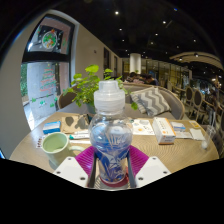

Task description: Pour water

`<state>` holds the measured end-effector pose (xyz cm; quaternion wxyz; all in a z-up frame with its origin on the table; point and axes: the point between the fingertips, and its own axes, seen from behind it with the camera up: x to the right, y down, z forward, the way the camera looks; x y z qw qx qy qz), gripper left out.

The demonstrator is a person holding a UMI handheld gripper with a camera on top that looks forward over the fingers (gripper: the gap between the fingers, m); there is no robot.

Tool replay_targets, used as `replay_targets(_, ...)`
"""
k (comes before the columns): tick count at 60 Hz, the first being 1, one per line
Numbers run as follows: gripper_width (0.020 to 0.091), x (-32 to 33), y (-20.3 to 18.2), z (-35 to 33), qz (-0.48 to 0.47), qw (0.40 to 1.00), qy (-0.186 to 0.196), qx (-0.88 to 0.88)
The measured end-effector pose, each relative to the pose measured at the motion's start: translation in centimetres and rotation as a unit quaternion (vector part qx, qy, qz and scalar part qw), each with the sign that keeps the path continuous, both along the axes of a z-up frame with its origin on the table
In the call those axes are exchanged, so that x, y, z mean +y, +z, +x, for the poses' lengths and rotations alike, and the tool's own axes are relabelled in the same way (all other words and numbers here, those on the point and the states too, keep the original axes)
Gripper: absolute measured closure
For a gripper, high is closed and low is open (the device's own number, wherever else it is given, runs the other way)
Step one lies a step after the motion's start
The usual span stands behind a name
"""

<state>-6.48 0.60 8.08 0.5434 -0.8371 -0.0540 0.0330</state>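
Water bottle (111, 138) clamped upright in tool (111, 165).

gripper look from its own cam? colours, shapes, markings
The two-finger gripper shows two pale, whitish fingers with blocky, angled ends. Each carries a magenta pad on its inner face. No cables, markings, hand or sleeve are visible in this view.
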Motion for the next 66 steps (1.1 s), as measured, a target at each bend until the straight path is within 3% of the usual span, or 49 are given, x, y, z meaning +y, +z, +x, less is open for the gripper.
replay_targets(7,0.0546,-0.3,-0.4,0.3,-0.026,1.0,-0.014,0.009)
replay_targets(9,0.0463,-0.7,-0.7,0.3,-0.045,0.999,-0.017,0.011)
replay_targets(12,0.0263,-1.4,-0.8,0.4,-0.066,0.997,-0.024,0.009)
replay_targets(13,0.0234,-1.7,-0.9,0.6,-0.072,0.997,-0.027,0.007)
replay_targets(16,0.0269,-2.9,-0.4,0.4,-0.09,0.995,-0.032,0.002)
replay_targets(42,0.0251,-19.6,11.3,-5.8,-0.126,0.99,-0.062,-0.026)
replay_targets(66,0.0251,-23.4,13.6,-5.6,-0.114,0.99,-0.081,-0.019)
